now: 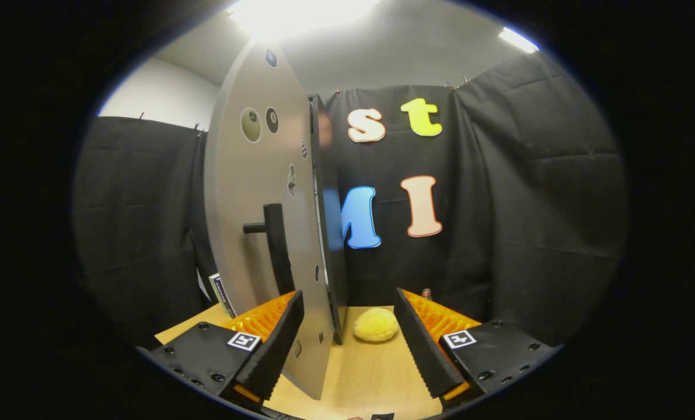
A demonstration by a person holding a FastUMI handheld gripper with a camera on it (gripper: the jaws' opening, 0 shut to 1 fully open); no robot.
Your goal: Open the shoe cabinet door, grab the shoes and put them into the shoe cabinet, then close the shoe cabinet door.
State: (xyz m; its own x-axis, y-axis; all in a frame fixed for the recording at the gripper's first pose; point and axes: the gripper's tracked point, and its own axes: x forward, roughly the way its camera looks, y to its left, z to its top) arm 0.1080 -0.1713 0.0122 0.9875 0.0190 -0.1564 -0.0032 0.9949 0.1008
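Observation:
The grey shoe cabinet door point(259, 192) stands swung out toward me, its free edge reaching down between my fingers, close to the left one. Its black bar handle point(276, 245) sits just above the left fingertip. Behind the door I see the dark edge of the cabinet body point(331, 233). A yellow plush shoe point(375, 325) lies on the wooden table point(376, 373), just beyond the fingers and to the right of the door. My gripper point(348, 295) is open, wide apart, and neither finger presses on anything.
Small round stickers dot the door's face. A book-like object point(222, 294) leans behind the door on the left. A small bottle top point(426, 291) peeks out behind the right finger. Black cloth walls close the booth all round.

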